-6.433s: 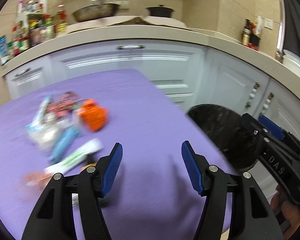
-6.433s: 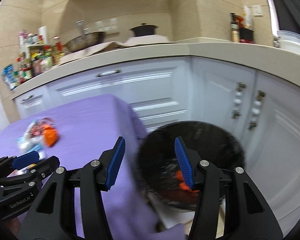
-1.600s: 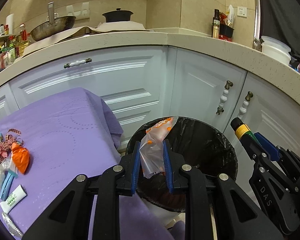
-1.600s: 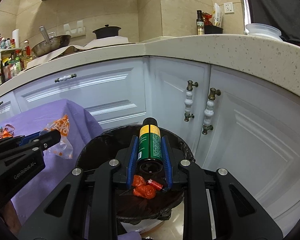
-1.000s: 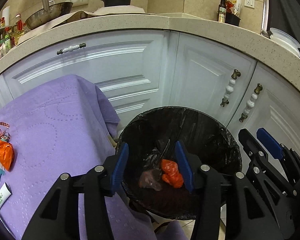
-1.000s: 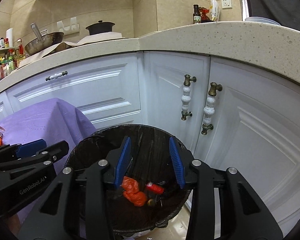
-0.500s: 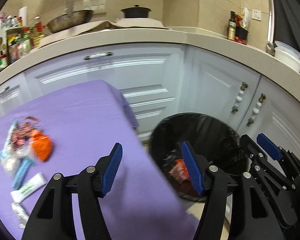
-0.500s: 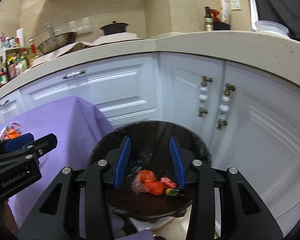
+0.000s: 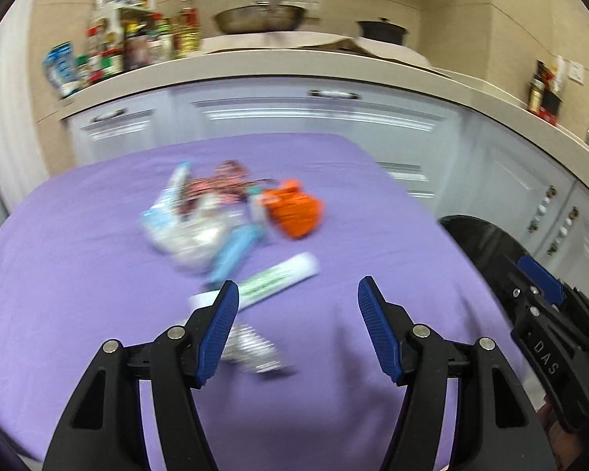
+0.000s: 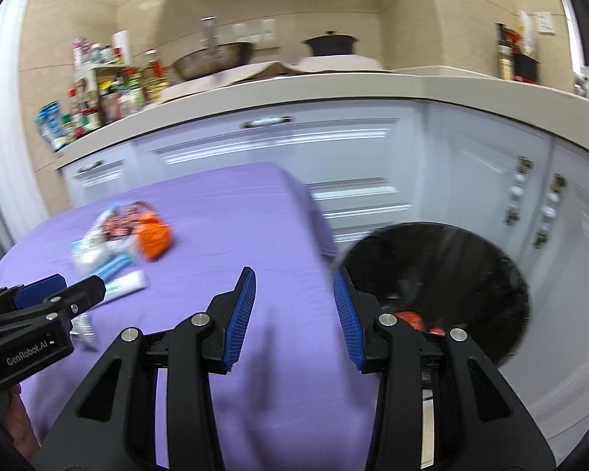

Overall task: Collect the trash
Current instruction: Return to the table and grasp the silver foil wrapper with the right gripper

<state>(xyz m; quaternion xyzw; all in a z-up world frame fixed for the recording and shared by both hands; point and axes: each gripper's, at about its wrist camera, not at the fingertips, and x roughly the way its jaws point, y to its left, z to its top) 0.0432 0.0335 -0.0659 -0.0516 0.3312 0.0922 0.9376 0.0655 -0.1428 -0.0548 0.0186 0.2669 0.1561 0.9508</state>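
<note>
My left gripper [image 9: 297,308] is open and empty above the purple table [image 9: 98,294]. Ahead of it lies a blurred heap of trash: an orange wrapper [image 9: 294,214], a white and green tube [image 9: 277,278], a light blue packet [image 9: 235,251], clear bags [image 9: 184,231] and a silver wrapper [image 9: 251,347] by the left finger. My right gripper [image 10: 293,306] is open and empty over the table's right edge, beside the black-lined bin [image 10: 451,274], which holds orange trash [image 10: 410,320]. The heap also shows in the right wrist view [image 10: 121,241].
White cabinets [image 9: 333,114] with knob handles run behind the table and bin. The countertop [image 10: 294,86] carries bottles, a wok and a black pot. The bin also shows at the right edge of the left wrist view [image 9: 479,243], behind the right gripper's body [image 9: 546,337].
Both grippers have swung left from the bin toward the table. The trash heap is now straight ahead of the left gripper. Both stay open and empty.
</note>
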